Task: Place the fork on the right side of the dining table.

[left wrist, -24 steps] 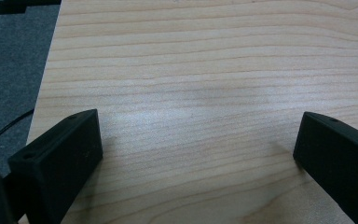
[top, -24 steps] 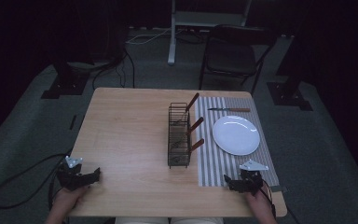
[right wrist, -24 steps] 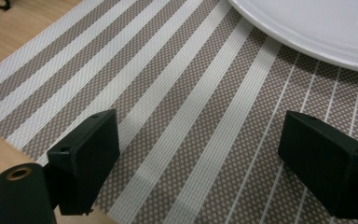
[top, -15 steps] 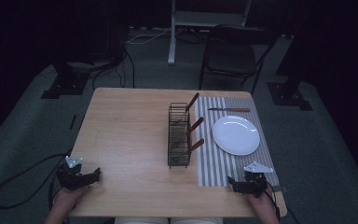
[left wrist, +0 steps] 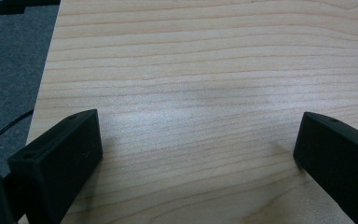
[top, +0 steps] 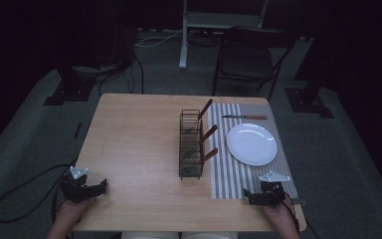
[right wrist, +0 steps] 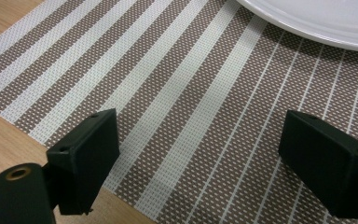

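While both hands sit at the near edge of the bench, nothing on it has shifted vs 0.8 s ago; only the right tool has eased back toward 6 o'clock, from the mat's inner area to its near edge. Left tool is parked at approx the same spot near the 7 o'clock corner.

Left tool: jaws spread wide, nothing between them, bare wood grain under them in the left gripper view. Right tool: jaws also spread wide and empty, hovering over the striped placemat, w/ the mat's edge and wood at the lower left of the right gripper view.

Wire cutlery rack stands mid-bench, just beside the mat's left edge, w/ three wooden-handled utensils leaning out toward 2 o'clock. White plate lies on the mat, at 3 o'clock from the rack; its rim shows at the top of the right gripper view. A knife w/ wooden handle lies across the mat at 12 o'clock from the plate, apart from it.
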